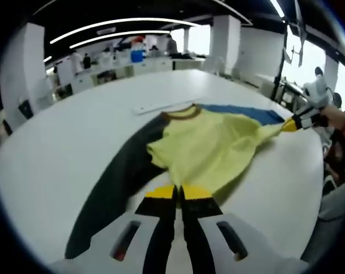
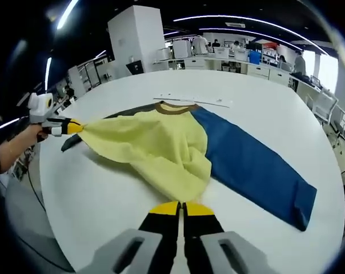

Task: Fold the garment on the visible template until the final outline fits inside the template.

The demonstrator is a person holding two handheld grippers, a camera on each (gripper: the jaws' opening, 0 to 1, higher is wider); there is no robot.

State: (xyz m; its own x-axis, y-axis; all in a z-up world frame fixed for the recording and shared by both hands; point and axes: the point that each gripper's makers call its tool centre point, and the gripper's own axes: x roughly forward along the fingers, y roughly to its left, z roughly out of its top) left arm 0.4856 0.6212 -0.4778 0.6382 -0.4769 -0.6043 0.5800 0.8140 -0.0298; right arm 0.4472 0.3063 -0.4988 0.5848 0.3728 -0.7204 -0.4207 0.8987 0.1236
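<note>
Both grippers are on the cloth, and it looks like a fold in mid-air. In the left gripper view, the left gripper (image 1: 177, 193) rises from the bottom centre with its yellow-tipped black jaws pressed together on the near hem of the yellow knit garment with a brown collar (image 1: 209, 145). At the right edge of that view the right gripper (image 1: 292, 124) pinches the far corner of the same hem, a person's hand (image 1: 332, 117) behind it, and the fabric runs taut toward it.

In the right gripper view, the right gripper (image 2: 181, 210) comes up from the bottom centre, jaws clenched on the yellow hem, while the left gripper (image 2: 72, 127) tugs the other corner out at mid left. Why held so? Two corners pinched wide apart keep the hem stretched, so the body can be carried over toward the collar in one flat sheet, I'd say.

The garment (image 2: 161, 145) lies mid-frame on the round white worktop (image 2: 264, 97), body lifted and bunched, collar away from the camera. Its dark blue sleeve (image 2: 252, 165) stretches flat toward the lower right; the dark grey sleeve (image 1: 115, 182) runs to the lower left of the left gripper view. A thin white strip (image 2: 192, 100) lies just beyond the collar; I cannot tell whether it belongs to the template. Sleeves are unfolded, so plenty remains.
</note>
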